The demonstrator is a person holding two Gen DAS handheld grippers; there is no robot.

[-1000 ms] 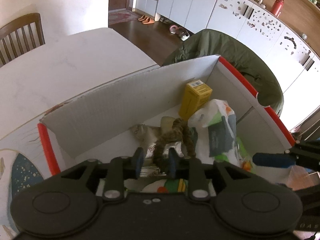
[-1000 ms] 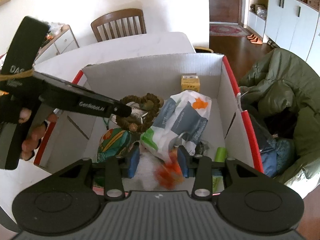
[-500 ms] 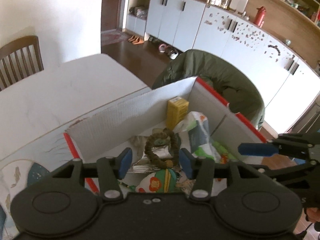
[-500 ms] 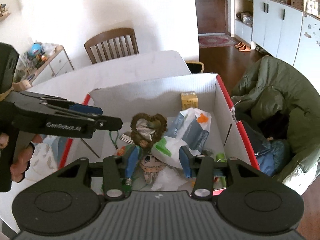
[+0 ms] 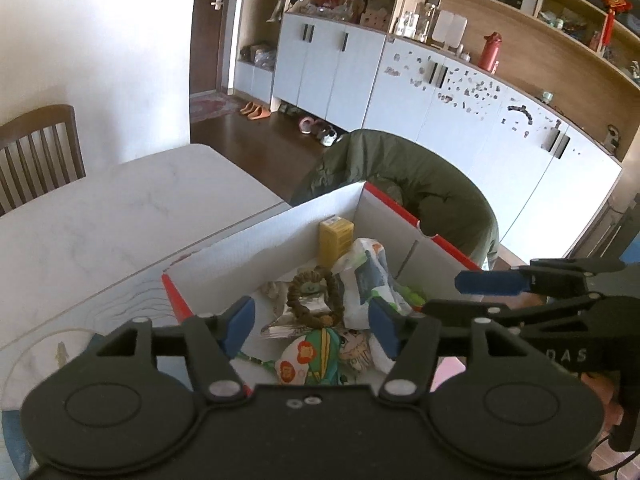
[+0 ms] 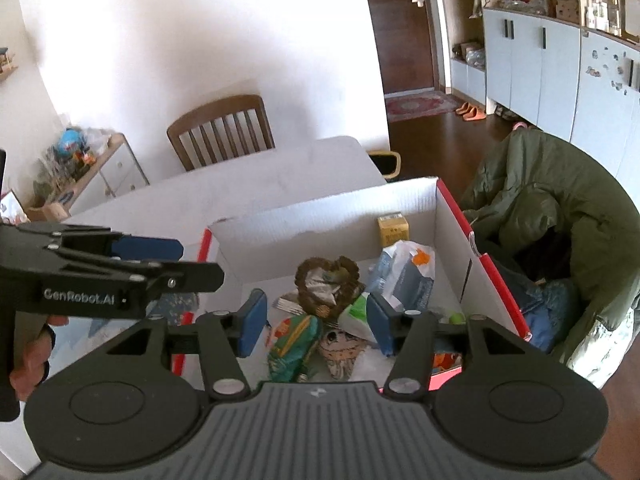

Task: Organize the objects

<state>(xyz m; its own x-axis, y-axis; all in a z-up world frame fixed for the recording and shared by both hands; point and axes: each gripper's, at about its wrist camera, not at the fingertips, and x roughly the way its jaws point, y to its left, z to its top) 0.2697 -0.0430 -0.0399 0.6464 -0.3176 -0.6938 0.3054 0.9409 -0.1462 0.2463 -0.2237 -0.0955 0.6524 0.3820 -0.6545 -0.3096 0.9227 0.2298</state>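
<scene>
Left claw [image 5: 310,326]: blue-padded jaws spread wide, holding nothing, hanging above the near edge of the white cardboard box with red rims [image 5: 256,252]. Right claw [image 6: 314,326]: likewise wide open and empty, poised over the same box from the near side; seen in the left wrist view at 3 o'clock as a black arm with a blue pad [image 5: 490,282].

Just beyond the left claw's pads, at 12 o'clock: a brown woven wreath bent into a heart-shaped ring [image 5: 316,300], lying loose on the heap inside the box, touched by neither claw. Under and beside it, a crinkled silver foil packet [image 5: 288,320]. At 6 o'clock from the wreath, a green fabric pouch with orange flowers [image 5: 310,360]; next to it, a small beige drawstring bag with a printed face [image 6: 340,352]. At 3 o'clock from the wreath, a white plastic bag with blue, green and orange print [image 6: 404,276], slumped against the right wall. In the far right corner, a yellow carton standing upright [image 5: 336,240].

Box resting on a white marble-patterned bench [image 5: 120,208]. At 10 o'clock, a brown wooden slat-back chair [image 6: 222,132]. At 2 o'clock, an olive green padded jacket [image 6: 548,208] draped over a seat just beside the box. A hand [image 6: 30,360] gripping the left claw's handle at 9 o'clock in the right wrist view.
</scene>
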